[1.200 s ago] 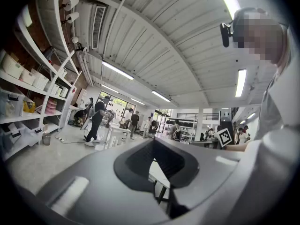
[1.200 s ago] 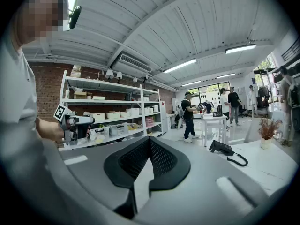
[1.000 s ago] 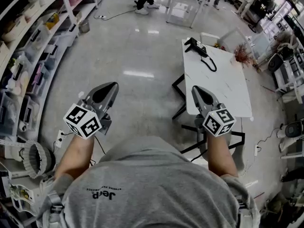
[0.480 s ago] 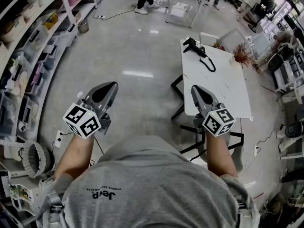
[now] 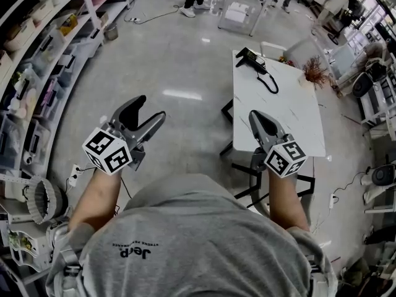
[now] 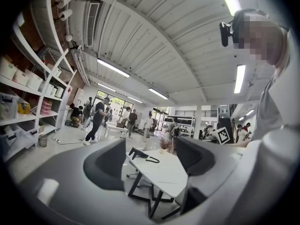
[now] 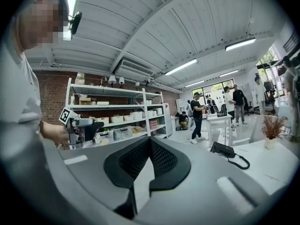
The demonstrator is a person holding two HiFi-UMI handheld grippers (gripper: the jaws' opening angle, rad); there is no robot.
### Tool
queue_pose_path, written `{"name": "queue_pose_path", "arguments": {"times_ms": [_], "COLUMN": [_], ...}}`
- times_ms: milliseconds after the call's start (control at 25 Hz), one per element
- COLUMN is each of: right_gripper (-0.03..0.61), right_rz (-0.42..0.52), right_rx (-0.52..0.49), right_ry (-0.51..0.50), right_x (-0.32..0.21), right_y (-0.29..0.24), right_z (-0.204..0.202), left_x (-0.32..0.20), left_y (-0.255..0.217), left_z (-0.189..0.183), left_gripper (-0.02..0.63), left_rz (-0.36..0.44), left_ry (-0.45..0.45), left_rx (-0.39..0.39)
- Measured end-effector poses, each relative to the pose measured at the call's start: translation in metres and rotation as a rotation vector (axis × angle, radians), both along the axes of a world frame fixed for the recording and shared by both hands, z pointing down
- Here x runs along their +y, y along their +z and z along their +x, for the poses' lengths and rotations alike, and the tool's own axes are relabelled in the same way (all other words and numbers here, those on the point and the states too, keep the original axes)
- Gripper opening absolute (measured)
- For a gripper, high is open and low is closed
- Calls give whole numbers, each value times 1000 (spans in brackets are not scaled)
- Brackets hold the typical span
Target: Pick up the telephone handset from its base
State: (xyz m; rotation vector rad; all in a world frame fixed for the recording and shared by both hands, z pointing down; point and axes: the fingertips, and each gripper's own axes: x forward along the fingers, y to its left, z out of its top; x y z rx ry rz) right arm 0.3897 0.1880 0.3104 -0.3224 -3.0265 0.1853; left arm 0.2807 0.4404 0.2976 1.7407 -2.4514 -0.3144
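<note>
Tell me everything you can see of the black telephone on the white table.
The black telephone is a dark, plastic-looking desk set. Its handset appears to rest in place, not lifted. A black cord loops from it across the tabletop. It sits flat at the far left corner of the white rectangular table, and a dried reddish plant stands to its right. Only the table touches it.

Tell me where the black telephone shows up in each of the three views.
Head view: telephone upper centre-right, at the far end of the white table.
Left gripper view: just left of centre, in the lower half.
Right gripper view: right of centre, below mid-height.
Shared landmark: the white table it sits on.
</note>
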Motion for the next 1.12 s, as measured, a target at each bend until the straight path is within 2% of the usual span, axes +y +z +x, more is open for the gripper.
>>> {"name": "queue_pose_path", "arguments": {"times_ms": [80, 320, 480, 600, 840, 1120], "right_gripper": [3, 3, 3, 3, 4, 3], "right_rz": [0, -6, -14, -18, -1, -3], "right_rx": [-4, -4, -8, -2, 11, -11], "right_ry": [-8, -37, -37, -40, -10, 98], "right_x": [-12, -51, -65, -69, -70, -84], "right_y": [0, 3, 5, 9, 19, 15], "right_z": [5, 12, -3, -26, -101, -238], "left_x": [-12, -48, -57, -58, -68, -95], "left_y": [-1, -3, -1, 1, 14, 12], "left_z": [5, 17, 8, -12, -94, -254], "left_gripper": [379, 380, 379, 379, 379, 379], "left_rz": [3, 9, -6, -12, 13, 31], "left_ry": [-12, -39, -46, -52, -5, 99], "left_rx": [-12, -18, -15, -10, 1, -18]}}
